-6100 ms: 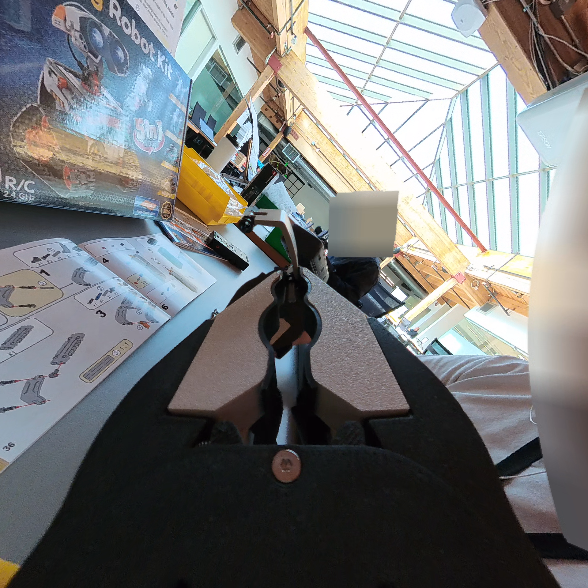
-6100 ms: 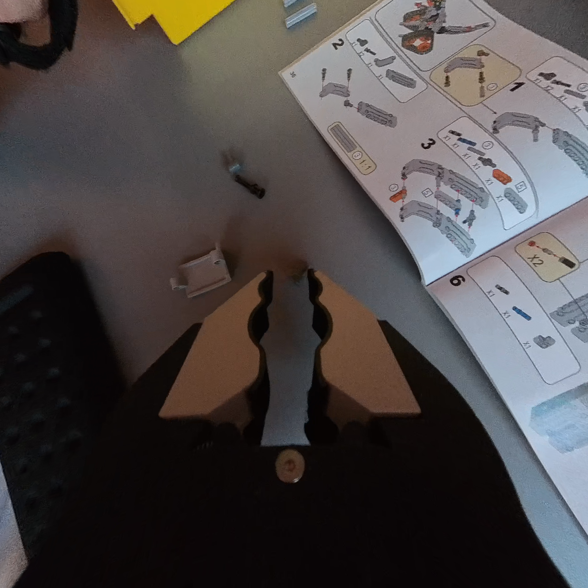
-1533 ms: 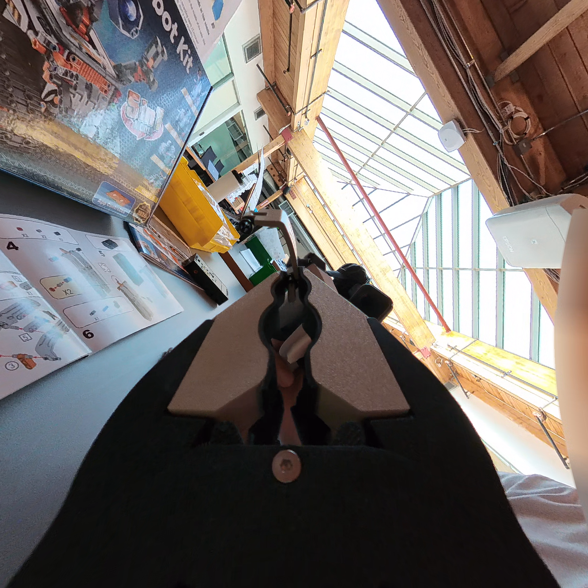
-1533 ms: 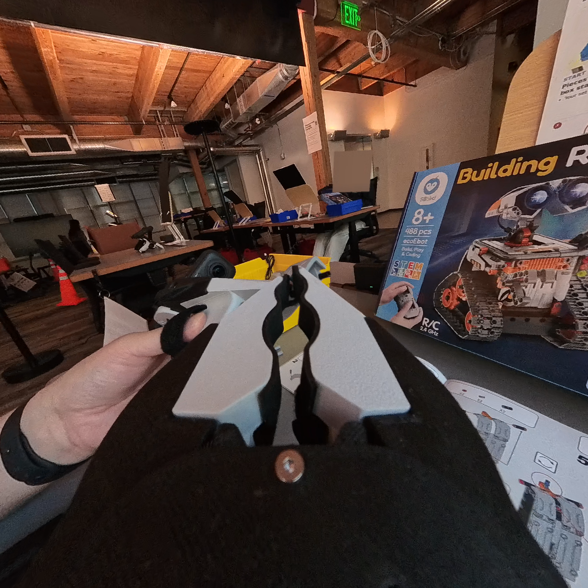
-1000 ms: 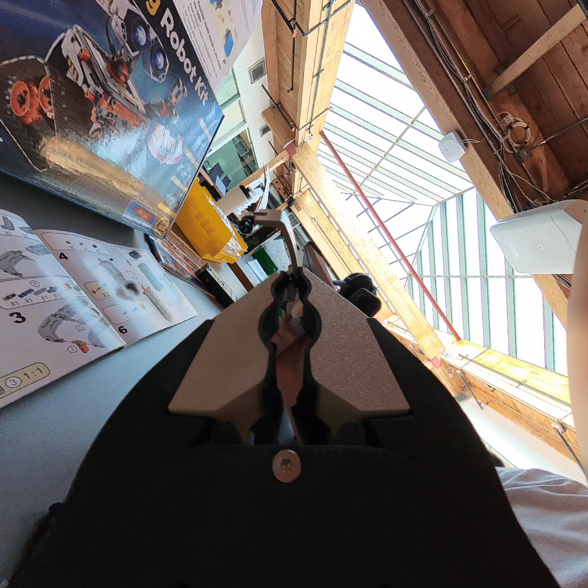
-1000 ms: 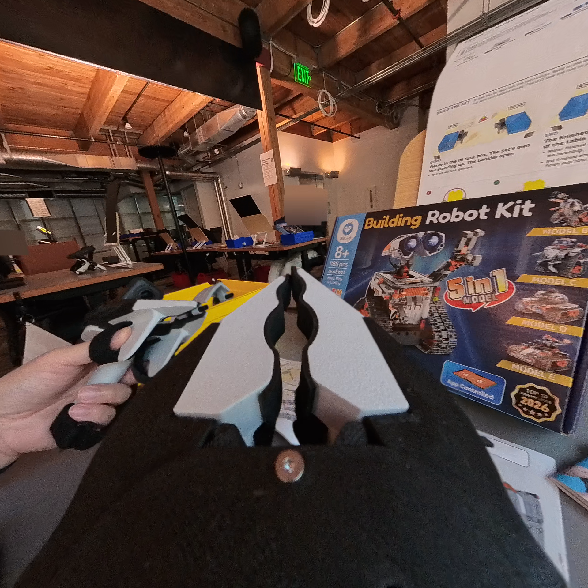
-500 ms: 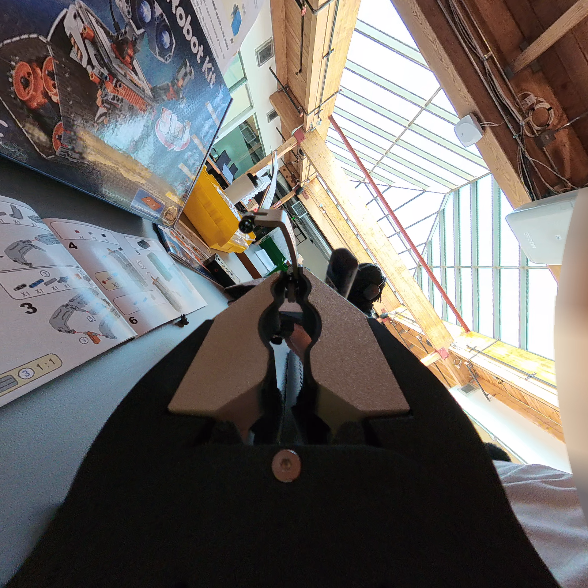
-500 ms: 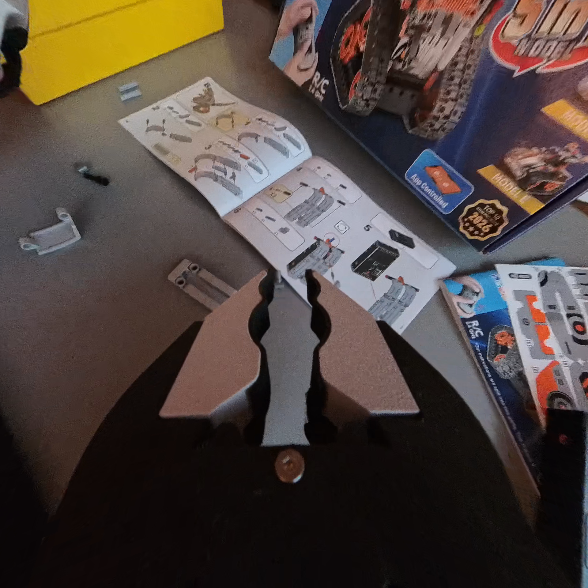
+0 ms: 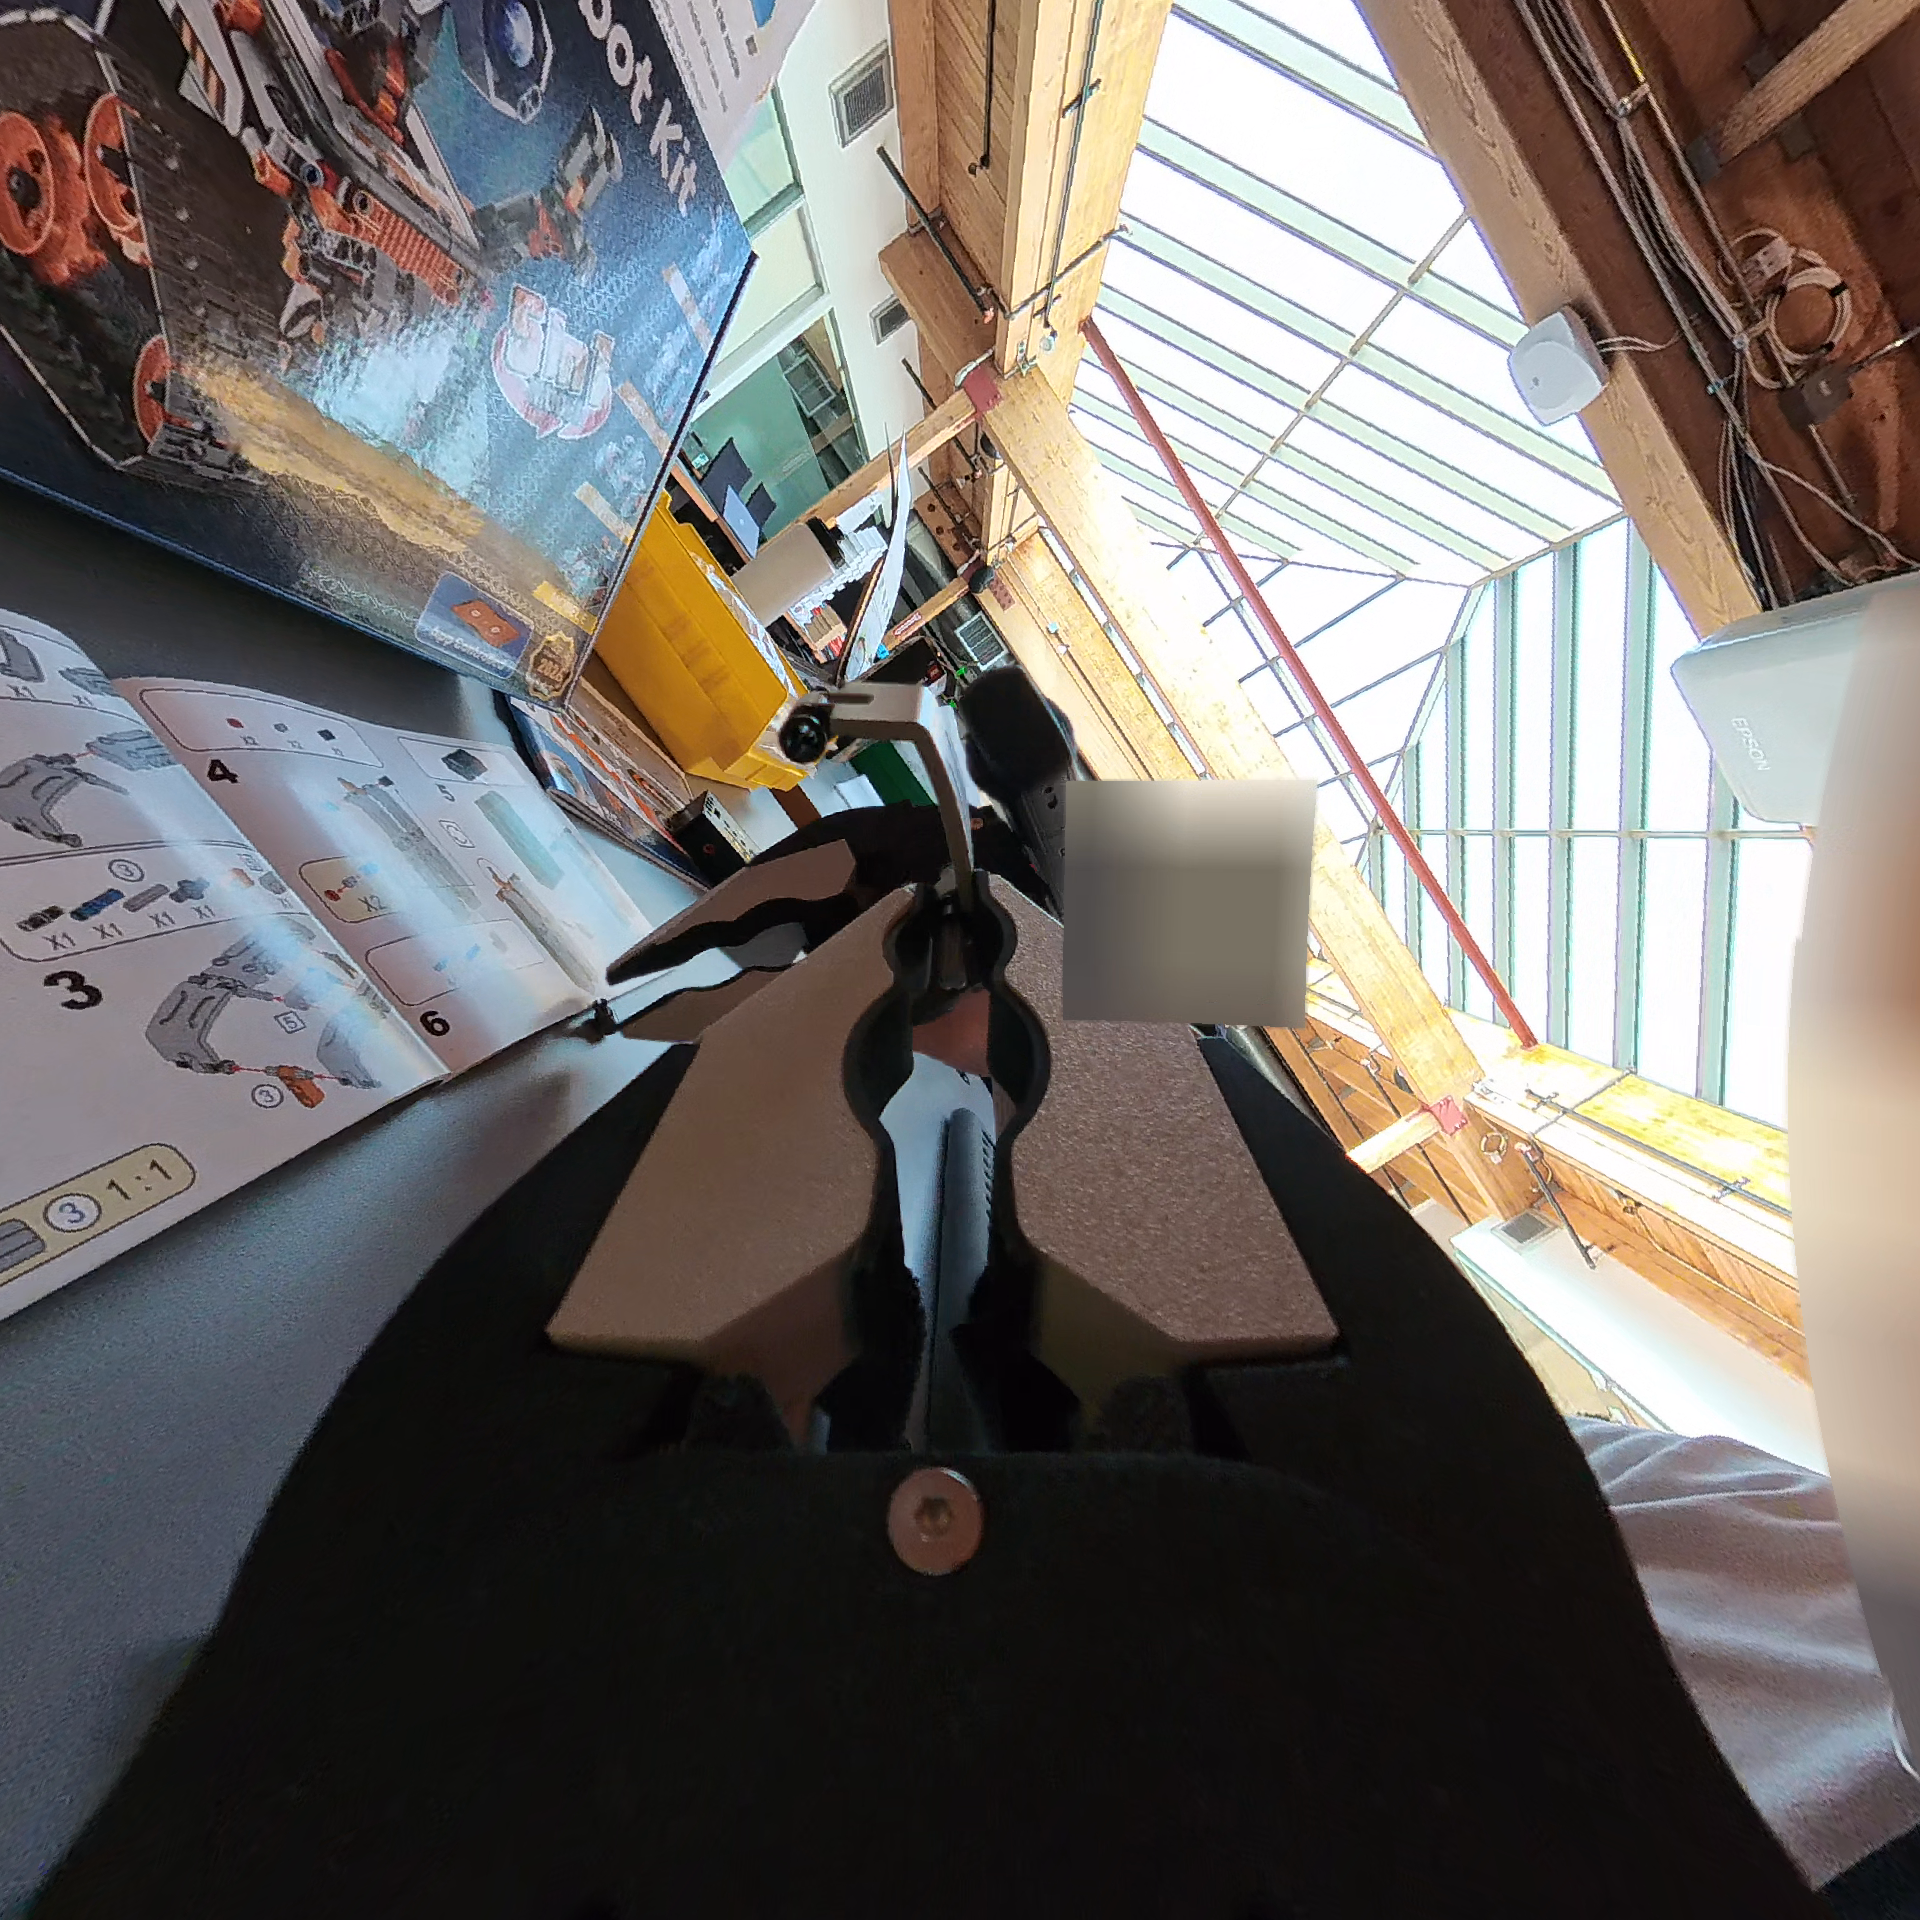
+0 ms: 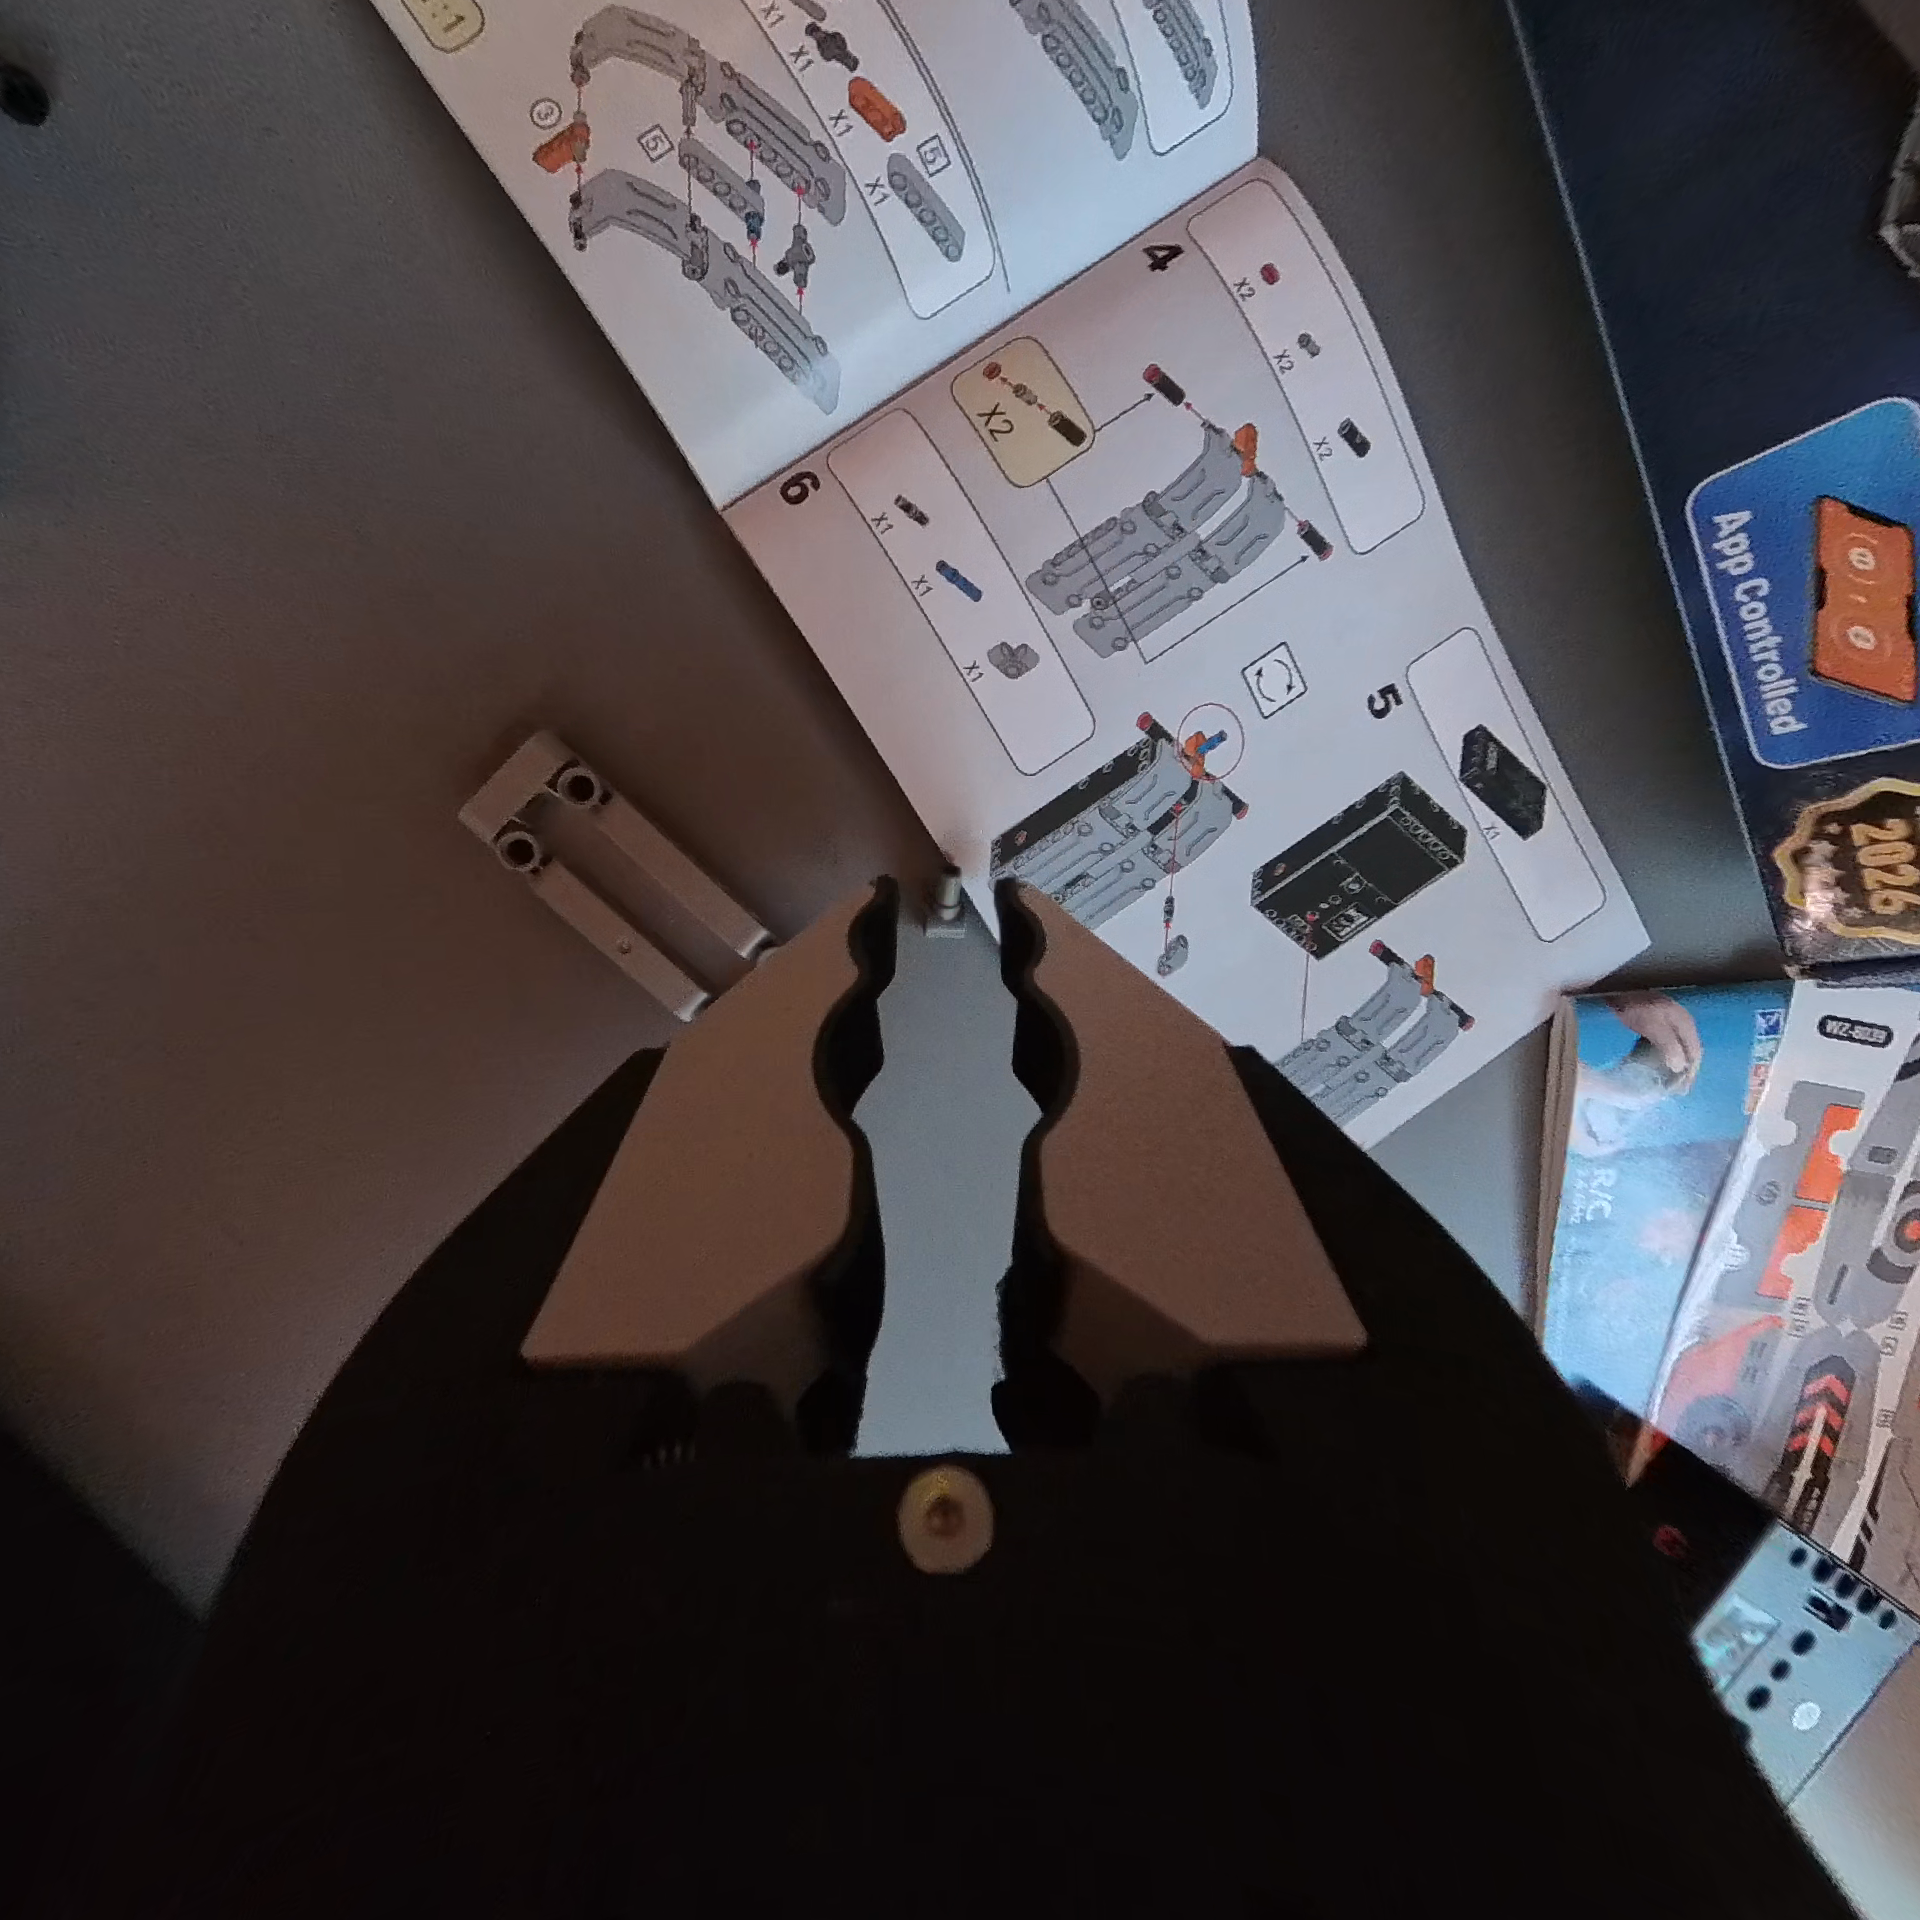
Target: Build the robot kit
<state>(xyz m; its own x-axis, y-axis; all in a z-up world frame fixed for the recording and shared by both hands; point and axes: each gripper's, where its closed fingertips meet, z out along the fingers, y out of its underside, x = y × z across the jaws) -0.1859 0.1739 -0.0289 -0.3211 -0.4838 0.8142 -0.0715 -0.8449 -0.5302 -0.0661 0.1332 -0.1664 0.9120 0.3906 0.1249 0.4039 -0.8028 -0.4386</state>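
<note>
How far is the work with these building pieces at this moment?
Done: a black pin sits in the end of the bent grey piece. In hand: the left gripper is shut on that piece, raised above the table. Not yet: the right gripper is open around a small grey pin beside the booklet, not gripping it; a grey beam lies loose nearby.

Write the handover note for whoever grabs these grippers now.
Left gripper: shut on a bent grey piece, held in the air, with a black pin in its far end.
Right gripper: open, low over the table, with a small grey peg between its tips, not gripped.
A grey beam lies just left of it, the open booklet right, the box beyond.
</note>
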